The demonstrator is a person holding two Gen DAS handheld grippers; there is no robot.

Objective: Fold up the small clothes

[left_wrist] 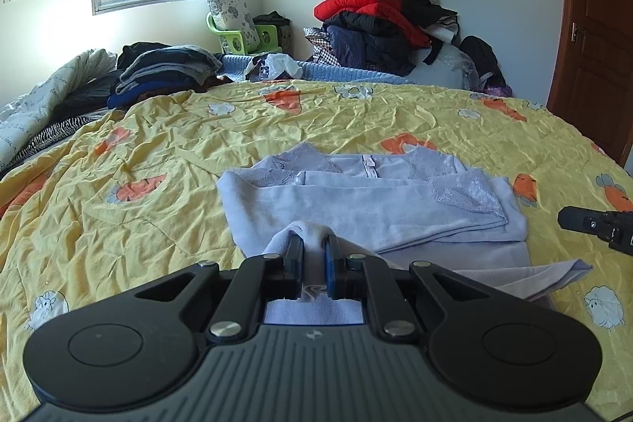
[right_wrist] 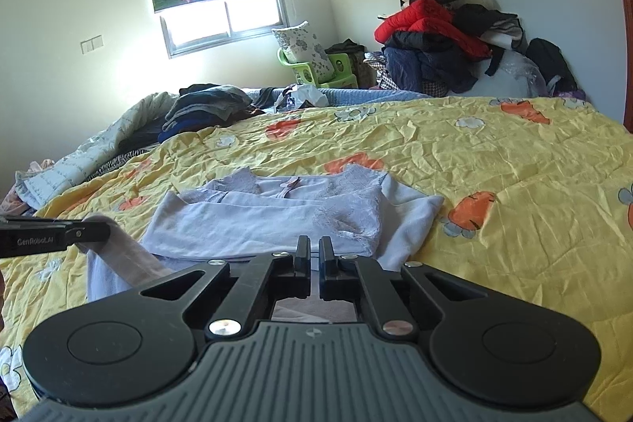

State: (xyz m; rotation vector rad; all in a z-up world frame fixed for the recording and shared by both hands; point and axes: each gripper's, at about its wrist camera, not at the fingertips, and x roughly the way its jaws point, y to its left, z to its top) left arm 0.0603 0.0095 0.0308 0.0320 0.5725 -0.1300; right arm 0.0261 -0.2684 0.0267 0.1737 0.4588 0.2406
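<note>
A pale lilac top with lace sleeves (left_wrist: 356, 196) lies partly folded on the yellow bedspread (left_wrist: 158, 153). It also shows in the right wrist view (right_wrist: 257, 220). My left gripper (left_wrist: 313, 242) is shut on the top's near hem, which bunches up between the fingers. That gripper shows at the left edge of the right wrist view (right_wrist: 91, 230), lifting the cloth. My right gripper (right_wrist: 315, 244) hovers over the top's near right part with its jaws nearly together and nothing visibly between them. Its tip shows in the left wrist view (left_wrist: 569, 218).
A stack of folded dark clothes (left_wrist: 166, 70) sits at the bed's far left beside a white quilt (left_wrist: 35, 105). A heap of jackets (left_wrist: 379, 22) stands against the far wall. A green stool with a pillow (left_wrist: 237, 26) is under the window. A brown door (left_wrist: 593, 34) is at right.
</note>
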